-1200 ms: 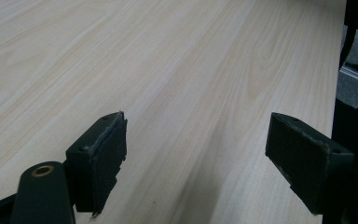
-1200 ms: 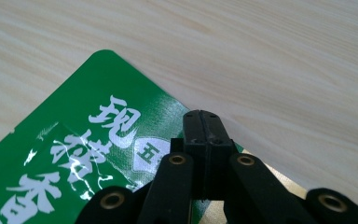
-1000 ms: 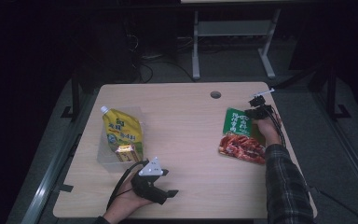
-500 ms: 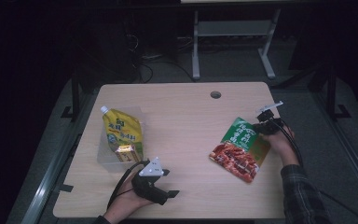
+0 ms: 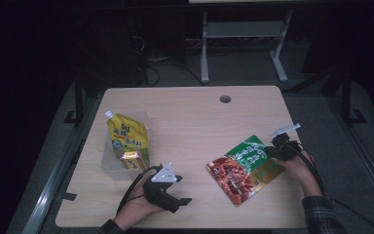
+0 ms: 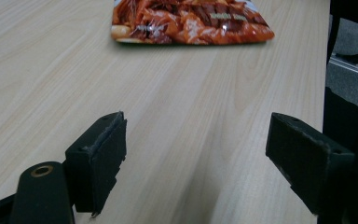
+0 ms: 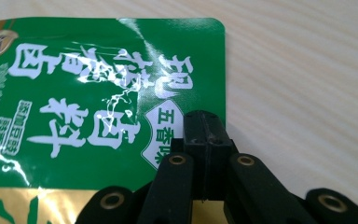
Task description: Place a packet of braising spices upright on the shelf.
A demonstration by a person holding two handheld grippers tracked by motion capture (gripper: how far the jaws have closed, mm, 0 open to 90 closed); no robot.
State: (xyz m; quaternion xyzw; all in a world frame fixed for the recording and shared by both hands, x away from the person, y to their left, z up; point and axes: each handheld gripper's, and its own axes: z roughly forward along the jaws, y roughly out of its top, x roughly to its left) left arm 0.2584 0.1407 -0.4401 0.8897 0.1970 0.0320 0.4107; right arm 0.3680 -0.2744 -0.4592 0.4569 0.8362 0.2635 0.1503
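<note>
A green and red snack pouch [image 5: 246,168] lies slanted on the wooden table [image 5: 190,122] at the front right. My right gripper [image 5: 272,152] is at its green upper edge. In the right gripper view the jaws [image 7: 205,121] are pressed together on the edge of the green pouch [image 7: 98,93]. My left gripper [image 5: 181,204] rests on the table near the front edge, left of centre. In the left gripper view its jaws [image 6: 196,154] stand wide apart with bare wood between them, and the pouch's red end [image 6: 191,21] lies farther off.
A clear plastic tray [image 5: 108,163] at the left holds a yellow spouted pouch [image 5: 126,136] and a small yellow box [image 5: 130,160]. A cable hole [image 5: 225,99] is near the table's far edge. A metal rack [image 5: 243,34] stands on the floor behind.
The right hand has moved toward the table's front right with the pouch, which has slid nearer and turned to a slant. The left gripper has stayed put.
</note>
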